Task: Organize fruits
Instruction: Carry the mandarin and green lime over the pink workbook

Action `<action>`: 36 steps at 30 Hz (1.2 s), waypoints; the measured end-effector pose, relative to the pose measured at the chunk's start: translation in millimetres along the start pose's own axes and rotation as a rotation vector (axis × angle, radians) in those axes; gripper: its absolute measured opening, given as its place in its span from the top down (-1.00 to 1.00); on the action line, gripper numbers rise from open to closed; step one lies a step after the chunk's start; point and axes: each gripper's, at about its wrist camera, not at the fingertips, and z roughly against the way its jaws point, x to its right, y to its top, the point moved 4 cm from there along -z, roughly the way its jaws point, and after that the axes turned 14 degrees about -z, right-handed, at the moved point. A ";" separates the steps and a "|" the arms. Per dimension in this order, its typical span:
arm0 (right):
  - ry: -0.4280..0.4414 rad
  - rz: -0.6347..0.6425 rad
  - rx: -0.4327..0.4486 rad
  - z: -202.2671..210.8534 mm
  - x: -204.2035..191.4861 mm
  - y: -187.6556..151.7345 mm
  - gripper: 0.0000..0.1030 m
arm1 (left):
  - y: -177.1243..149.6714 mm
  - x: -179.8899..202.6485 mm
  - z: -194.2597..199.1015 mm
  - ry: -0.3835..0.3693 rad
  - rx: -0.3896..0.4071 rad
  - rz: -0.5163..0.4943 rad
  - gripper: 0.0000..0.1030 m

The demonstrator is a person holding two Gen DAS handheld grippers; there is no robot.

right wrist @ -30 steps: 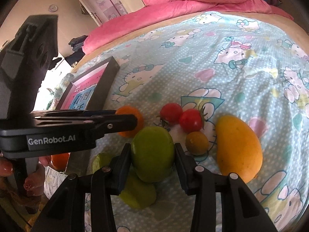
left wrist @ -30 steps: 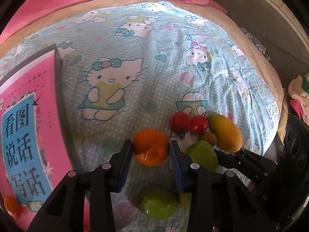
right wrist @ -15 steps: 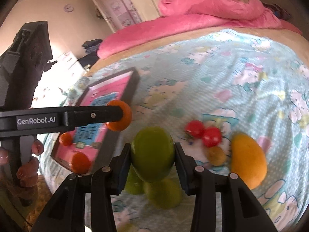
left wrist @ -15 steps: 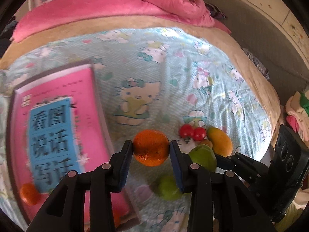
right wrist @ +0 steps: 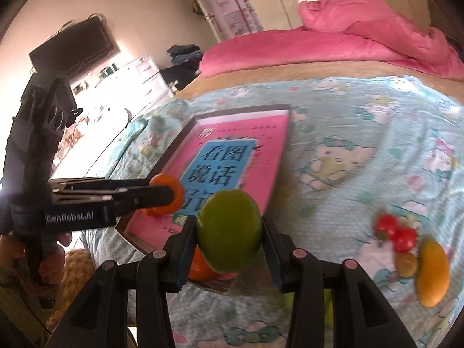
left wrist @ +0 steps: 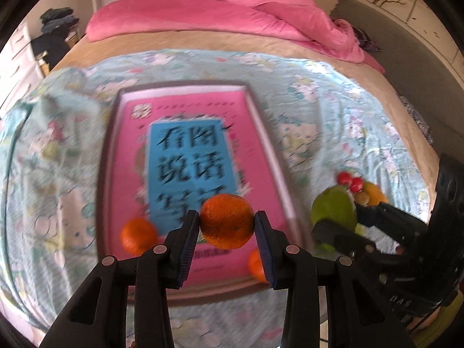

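My left gripper [left wrist: 227, 226] is shut on an orange [left wrist: 227, 221], held in the air over the near end of a pink box lid [left wrist: 200, 150] lying on the bed. Two more oranges [left wrist: 138, 235] rest on the lid's near end. My right gripper [right wrist: 229, 232] is shut on a green fruit [right wrist: 229, 229], lifted just right of the lid [right wrist: 255, 145]. In the right wrist view the left gripper [right wrist: 162, 195] with its orange [right wrist: 171, 191] hangs at the left. On the sheet at the right lie two red tomatoes [right wrist: 395, 232], a small brownish fruit [right wrist: 407, 264] and a yellow mango [right wrist: 433, 272].
The bed has a light-blue cartoon sheet [left wrist: 333, 110] and a pink duvet [left wrist: 246, 8] piled at its far end. White drawers [right wrist: 130, 78] and a dark screen [right wrist: 75, 46] stand at the left of the room. A person's hand [right wrist: 52, 261] grips the left tool.
Both grippers rose and swung left with their fruit, from the fruit cluster on the sheet toward the pink lid. The left one now hangs over the lid; the cluster has slid right.
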 end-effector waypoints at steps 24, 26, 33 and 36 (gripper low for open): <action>-0.102 0.055 -0.099 -63.8 -20.7 0.3 0.15 | -42.5 -16.3 -29.5 0.041 -0.094 0.030 0.22; -0.121 0.054 -0.104 -66.6 -18.8 -0.6 0.15 | -41.6 -15.7 -29.8 0.044 -0.093 0.025 0.22; -0.140 0.055 -0.122 -71.3 -15.6 -5.3 0.14 | -41.6 -15.8 -30.0 0.042 -0.091 0.031 0.21; -0.134 0.049 -0.127 -71.6 -14.5 -5.3 0.13 | -41.5 -16.4 -30.7 0.044 -0.093 0.032 0.21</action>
